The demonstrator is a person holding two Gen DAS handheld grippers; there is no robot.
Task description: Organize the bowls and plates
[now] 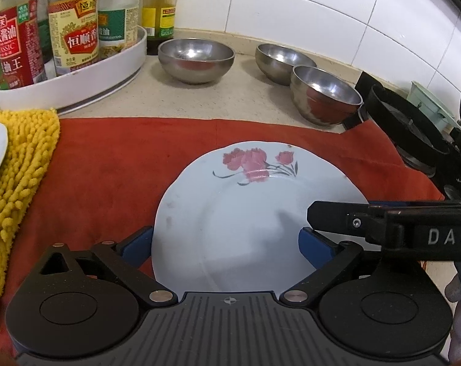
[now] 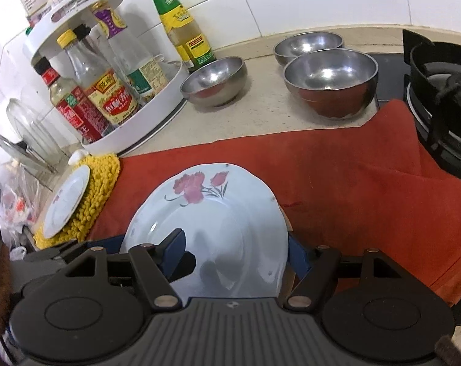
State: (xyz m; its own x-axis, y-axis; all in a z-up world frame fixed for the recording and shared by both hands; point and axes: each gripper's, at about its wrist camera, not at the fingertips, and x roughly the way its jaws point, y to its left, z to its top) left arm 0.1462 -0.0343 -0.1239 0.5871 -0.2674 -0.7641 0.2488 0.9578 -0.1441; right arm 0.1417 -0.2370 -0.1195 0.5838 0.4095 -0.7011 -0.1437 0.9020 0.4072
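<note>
A pale plate with red flowers (image 1: 230,201) (image 2: 218,213) sits tilted over the red cloth (image 1: 108,167). My right gripper (image 2: 236,256) is shut on its near right rim, one finger on top of the plate and the other behind the rim. That upper finger (image 1: 325,218) reaches in from the right in the left wrist view. My left gripper (image 1: 226,245) stands wide open around the plate's near edge, its pads not visibly pressing. Three steel bowls (image 1: 195,59) (image 1: 284,62) (image 1: 325,94) stand at the back of the counter.
A second flowered plate (image 2: 67,201) lies on a yellow shaggy mat (image 2: 99,183) at the left. Sauce bottles fill a white turntable (image 1: 78,82) at the back left. A black gas stove (image 2: 444,91) borders the cloth on the right. A tiled wall closes the back.
</note>
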